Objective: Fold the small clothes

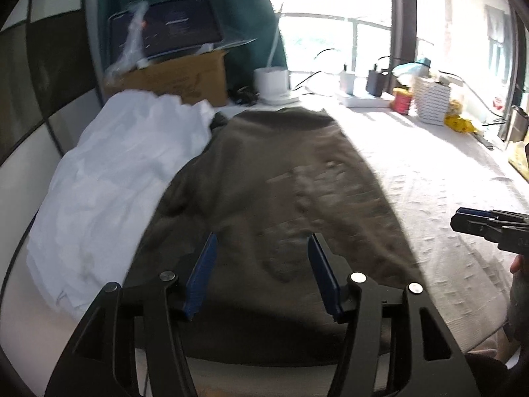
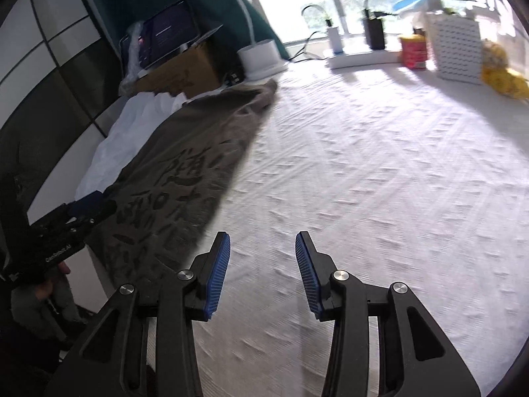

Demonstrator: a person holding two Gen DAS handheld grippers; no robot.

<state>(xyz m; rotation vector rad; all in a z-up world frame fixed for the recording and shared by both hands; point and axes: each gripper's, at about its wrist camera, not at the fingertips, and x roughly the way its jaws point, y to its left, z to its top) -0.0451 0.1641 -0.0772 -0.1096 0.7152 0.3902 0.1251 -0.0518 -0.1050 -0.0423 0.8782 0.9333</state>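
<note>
A brown printed garment (image 1: pixel 281 198) lies flat on the white textured bedcover (image 1: pixel 446 198), stretching away from me. My left gripper (image 1: pixel 263 248) is open and empty, hovering over the garment's near end. A crumpled white garment (image 1: pixel 125 172) lies to its left. In the right wrist view the brown garment (image 2: pixel 185 178) is at left, and my right gripper (image 2: pixel 263 248) is open and empty over bare bedcover (image 2: pixel 380 182) beside the garment's right edge. The left gripper (image 2: pixel 82 211) shows at far left; the right gripper (image 1: pixel 479 221) shows at the left view's right edge.
At the back stand a cardboard box (image 1: pixel 175 79) with a laptop (image 1: pixel 168 29), a white lamp base (image 1: pixel 271 82), a power strip with chargers (image 1: pixel 363 99), a red tin (image 1: pixel 401 99), a white patterned box (image 1: pixel 431 102) and yellow items (image 1: pixel 458 122). A panelled wall is left.
</note>
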